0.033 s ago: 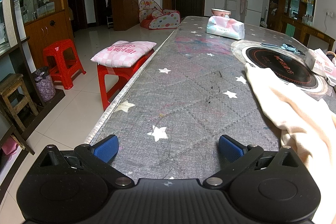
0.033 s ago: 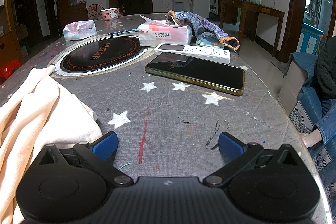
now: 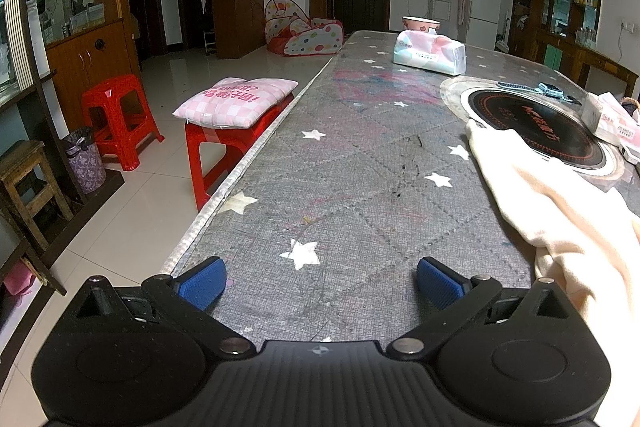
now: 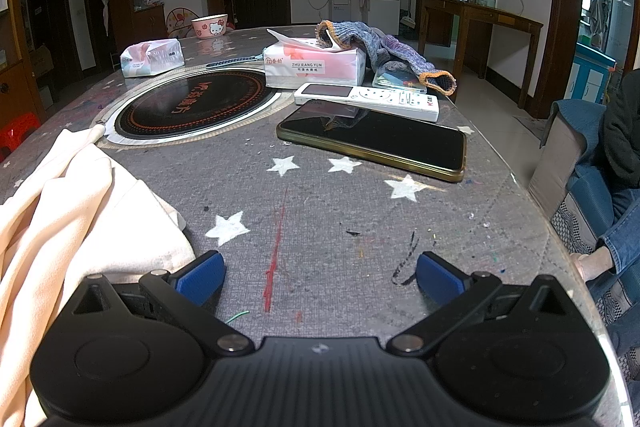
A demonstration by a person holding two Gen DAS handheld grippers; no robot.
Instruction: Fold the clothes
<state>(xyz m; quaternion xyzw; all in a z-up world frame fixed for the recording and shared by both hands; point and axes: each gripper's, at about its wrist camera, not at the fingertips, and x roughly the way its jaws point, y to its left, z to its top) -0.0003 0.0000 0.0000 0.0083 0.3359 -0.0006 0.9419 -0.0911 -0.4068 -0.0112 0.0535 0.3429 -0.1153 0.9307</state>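
A cream garment (image 3: 560, 223) lies crumpled on the grey star-patterned table (image 3: 360, 187), to the right of my left gripper (image 3: 320, 283). That gripper is open and empty, low over the table near its front edge. In the right wrist view the same garment (image 4: 60, 211) lies at the left, beside my right gripper (image 4: 320, 279), which is open and empty; its left fingertip (image 4: 200, 277) is at the garment's edge.
A round black cooktop (image 4: 192, 103) is set in the table. Beyond it are a tissue box (image 4: 316, 65), a tissue pack (image 3: 430, 51), a remote (image 4: 366, 99), a phone (image 4: 372, 143), a knitted cloth (image 4: 384, 51) and a bowl (image 4: 209, 25). Red stools (image 3: 224, 143) stand left of the table.
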